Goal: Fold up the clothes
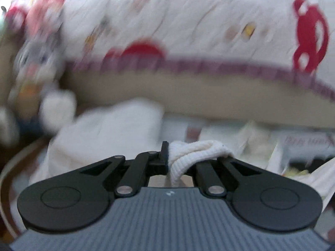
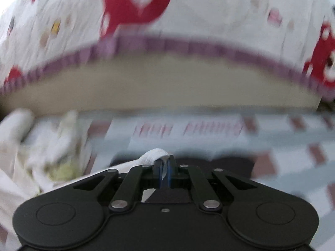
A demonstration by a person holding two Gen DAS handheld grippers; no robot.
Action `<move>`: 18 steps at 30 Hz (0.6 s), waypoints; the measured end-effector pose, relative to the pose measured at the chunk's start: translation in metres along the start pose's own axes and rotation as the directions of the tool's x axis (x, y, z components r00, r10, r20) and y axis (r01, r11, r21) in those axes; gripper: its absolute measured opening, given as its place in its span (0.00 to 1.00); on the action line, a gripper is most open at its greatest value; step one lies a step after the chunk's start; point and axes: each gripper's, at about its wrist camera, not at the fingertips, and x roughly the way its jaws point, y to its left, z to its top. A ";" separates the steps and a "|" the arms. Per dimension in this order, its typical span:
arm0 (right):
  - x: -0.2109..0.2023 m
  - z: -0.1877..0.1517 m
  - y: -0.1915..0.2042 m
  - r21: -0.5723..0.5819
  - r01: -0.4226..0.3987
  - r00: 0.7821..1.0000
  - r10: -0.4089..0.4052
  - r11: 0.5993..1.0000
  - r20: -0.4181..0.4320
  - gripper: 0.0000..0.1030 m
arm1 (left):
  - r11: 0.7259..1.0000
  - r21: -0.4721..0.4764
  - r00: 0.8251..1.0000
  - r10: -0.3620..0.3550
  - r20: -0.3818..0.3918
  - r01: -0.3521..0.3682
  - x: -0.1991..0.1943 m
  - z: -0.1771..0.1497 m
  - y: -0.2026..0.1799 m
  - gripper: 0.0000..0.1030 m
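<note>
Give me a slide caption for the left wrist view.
Left gripper pinching bunched white ribbed fabric, motion-blurred patterned bedding beyond.

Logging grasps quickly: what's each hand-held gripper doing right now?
Left hand-held gripper: closed on white ribbed cloth.
Right hand-held gripper: closed on white cloth.

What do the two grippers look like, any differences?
Left gripper: matte black linkage arms, silver pivot pins, round hubs, grey ribbed body with a small white mark. Right gripper: same black linkage and pins, but plain black body; blue strips on its fingertips.
</note>
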 end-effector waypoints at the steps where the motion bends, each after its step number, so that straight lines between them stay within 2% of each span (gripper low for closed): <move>1: -0.009 0.023 -0.005 -0.009 0.026 0.998 -0.025 1.000 0.050 0.04 | 1.000 0.017 0.998 0.001 0.070 -0.002 -0.011 0.025 -0.010 0.03; 2: -0.022 0.046 -0.009 -0.016 0.043 0.994 -0.041 0.999 0.100 0.04 | 0.999 0.033 0.989 0.003 0.148 -0.008 -0.026 0.051 -0.018 0.03; 4: -0.060 0.098 -0.020 -0.005 0.043 0.977 -0.041 0.999 0.210 0.04 | 0.999 0.046 0.958 0.011 0.286 -0.025 -0.061 0.099 -0.030 0.03; 7: -0.127 0.157 -0.031 0.003 0.019 0.930 -0.018 1.000 0.366 0.04 | 1.000 0.001 0.911 0.023 0.412 -0.025 -0.111 0.158 -0.031 0.03; 9: -0.148 0.148 -0.030 0.008 -0.072 0.929 0.064 0.997 0.365 0.04 | 1.000 -0.027 0.893 0.027 0.448 -0.017 -0.137 0.174 -0.021 0.03; 10: -0.158 0.143 -0.029 0.010 -0.116 0.925 0.105 0.993 0.365 0.04 | 0.999 -0.042 0.893 0.031 0.449 -0.013 -0.146 0.177 -0.015 0.03; 12: -0.179 0.134 -0.028 0.015 -0.205 0.912 0.186 0.979 0.365 0.05 | 0.997 -0.076 0.911 0.052 0.408 -0.022 -0.151 0.168 0.002 0.03; 15: -0.203 0.116 -0.024 0.024 -0.333 0.888 0.306 0.942 0.343 0.05 | 0.990 -0.095 0.956 0.124 0.265 -0.102 -0.134 0.128 0.035 0.03; 16: -0.188 0.093 -0.019 0.035 -0.368 0.901 0.347 0.929 0.262 0.05 | 0.988 -0.103 0.974 0.130 0.185 -0.113 -0.123 0.106 0.048 0.03; 18: -0.154 0.043 -0.008 0.071 -0.404 0.912 0.396 0.912 0.105 0.05 | 0.983 -0.120 0.990 0.142 0.018 -0.139 -0.097 0.058 0.072 0.03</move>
